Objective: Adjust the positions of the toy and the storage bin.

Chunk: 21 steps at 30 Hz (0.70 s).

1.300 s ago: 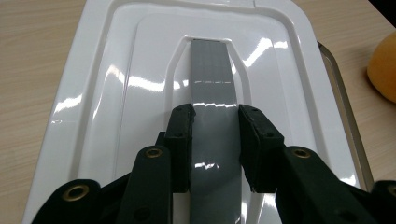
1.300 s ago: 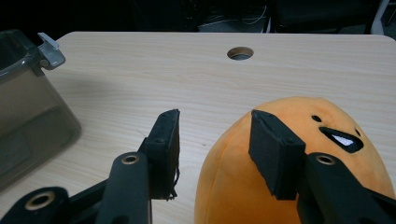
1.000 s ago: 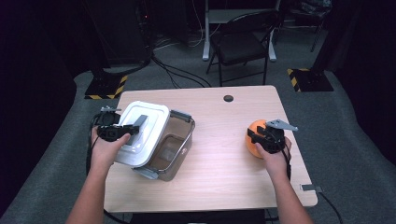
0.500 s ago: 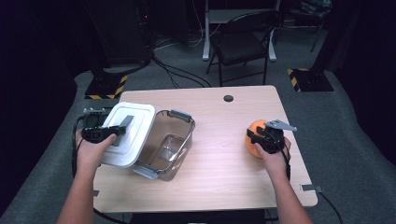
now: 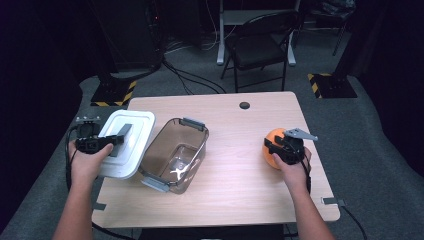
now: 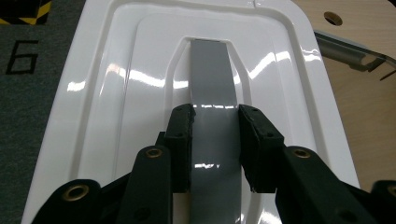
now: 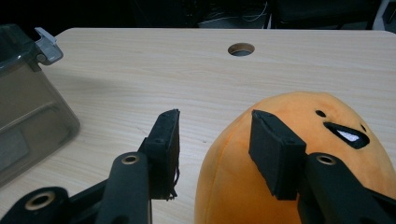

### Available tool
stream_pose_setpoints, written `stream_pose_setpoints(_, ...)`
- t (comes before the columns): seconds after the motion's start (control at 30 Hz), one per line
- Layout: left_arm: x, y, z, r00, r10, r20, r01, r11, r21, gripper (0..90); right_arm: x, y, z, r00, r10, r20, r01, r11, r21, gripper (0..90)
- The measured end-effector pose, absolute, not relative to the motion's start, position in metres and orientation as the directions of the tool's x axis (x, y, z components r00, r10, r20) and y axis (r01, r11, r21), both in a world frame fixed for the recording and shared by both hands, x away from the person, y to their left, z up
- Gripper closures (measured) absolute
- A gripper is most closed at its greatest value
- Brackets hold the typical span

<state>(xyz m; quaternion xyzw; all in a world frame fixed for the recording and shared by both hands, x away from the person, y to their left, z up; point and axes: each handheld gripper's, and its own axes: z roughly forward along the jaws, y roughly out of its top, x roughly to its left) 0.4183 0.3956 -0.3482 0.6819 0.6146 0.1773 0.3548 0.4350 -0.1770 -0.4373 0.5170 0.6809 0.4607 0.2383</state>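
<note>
Currently left hand-held gripper (image 6: pixel 215 135) is clamped on the grey handle strip (image 6: pixel 212 79) of the white plastic lid (image 5: pixel 127 142), at 9 o'clock of the clear smoky plastic container (image 5: pixel 175 155) on the worktop (image 5: pixel 235 185). Right hand-held gripper (image 7: pixel 215 144) is half open, one jaw resting on the orange plush toy (image 7: pixel 299 154) at 3 o'clock, the other clear of it.

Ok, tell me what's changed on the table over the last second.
The left gripper, shut on the white lid's grey handle, has carried the lid leftward off the clear box, which now stands open. The lid now hangs partly past the table's left edge. The right gripper stayed by the orange plush; the box did not move.
</note>
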Motion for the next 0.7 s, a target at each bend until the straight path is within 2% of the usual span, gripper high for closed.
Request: stream_pose_setpoints(0.7, 0.42, 0.424, -0.381, 0.151, 0.966, -0.211, 0.73, 0.035, 0.683, 66.2, 0.435, -0.176, -0.438, -0.353, 0.923, 0.151, 0.485, 0.042, 0.874, 52.2)
